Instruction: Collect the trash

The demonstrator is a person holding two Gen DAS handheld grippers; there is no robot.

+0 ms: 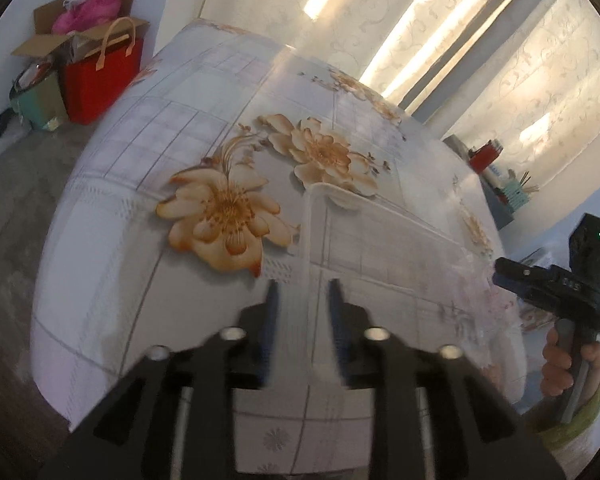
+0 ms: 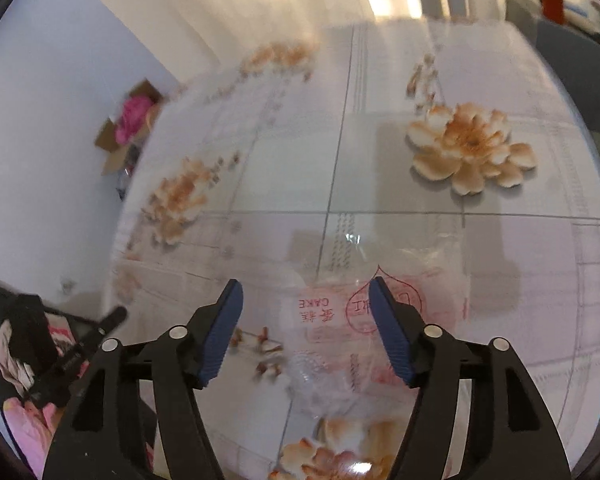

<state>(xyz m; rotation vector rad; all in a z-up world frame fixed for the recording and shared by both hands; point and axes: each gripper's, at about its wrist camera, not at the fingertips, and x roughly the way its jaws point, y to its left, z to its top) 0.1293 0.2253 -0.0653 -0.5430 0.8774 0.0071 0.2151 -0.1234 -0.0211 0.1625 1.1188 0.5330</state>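
A clear plastic cake bag (image 2: 340,320) with red print lies flat on the table (image 2: 380,176), which has a flowered cover. My right gripper (image 2: 305,284) hangs just above the bag, open wide, with its blue pads on either side of the red print and not touching it. In the left wrist view the same bag (image 1: 380,240) shows as a faint clear sheet on the table (image 1: 140,240). Its left edge runs toward the gap of my left gripper (image 1: 304,292). That gripper's pads stand apart and press on nothing. The right gripper (image 1: 506,276), held by a hand, is at the right edge.
Past the table's far left edge a red tote (image 1: 100,80), an open cardboard box (image 1: 88,12) holding pink stuff, and a green bag (image 1: 36,96) stand on the floor. A side shelf with a red container (image 1: 486,156) is at the right. Flowered cloth (image 2: 24,360) lies at lower left.
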